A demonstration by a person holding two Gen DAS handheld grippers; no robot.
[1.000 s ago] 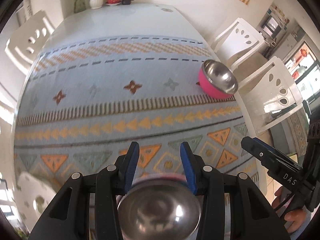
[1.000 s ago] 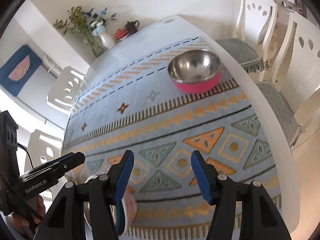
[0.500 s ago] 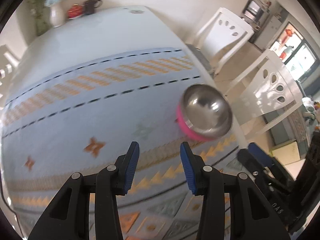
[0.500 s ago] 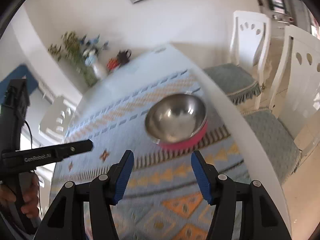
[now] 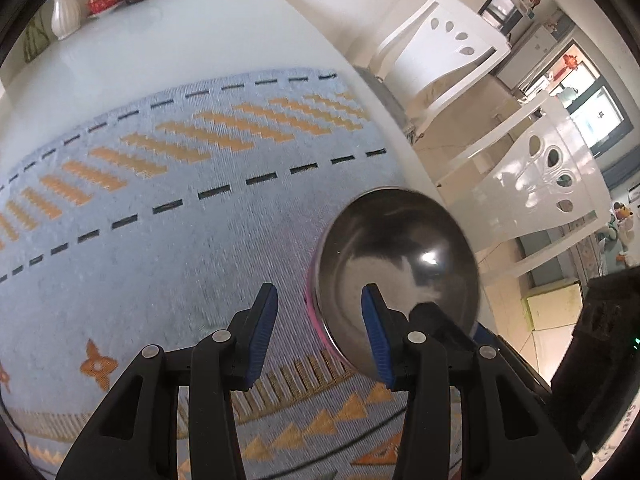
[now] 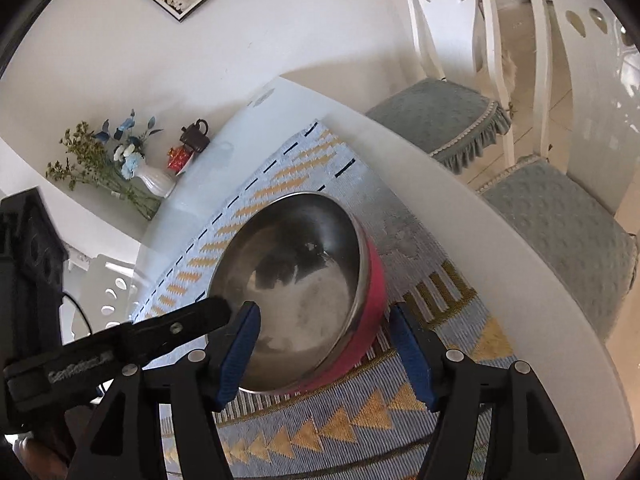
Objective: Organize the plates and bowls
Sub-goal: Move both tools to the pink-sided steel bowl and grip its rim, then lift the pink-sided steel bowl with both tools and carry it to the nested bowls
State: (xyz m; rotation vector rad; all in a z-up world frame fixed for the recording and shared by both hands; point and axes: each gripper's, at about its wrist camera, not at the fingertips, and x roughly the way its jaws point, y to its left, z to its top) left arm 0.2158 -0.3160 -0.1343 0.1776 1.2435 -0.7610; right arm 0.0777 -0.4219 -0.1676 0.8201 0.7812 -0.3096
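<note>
The bowl [image 6: 304, 292], steel inside and pink outside, stood on the patterned cloth [image 5: 168, 216] near the white table's [image 6: 460, 216] edge. Its near rim was hidden behind the right gripper [image 6: 324, 354], whose jaws were opening around it without touching. The left gripper [image 5: 318, 334] was spread, its right finger overlapping the bowl; contact could not be made out. A vase [image 6: 156, 180], teapot [image 6: 196, 136] and chairs [image 6: 448, 120] stood beyond.
</note>
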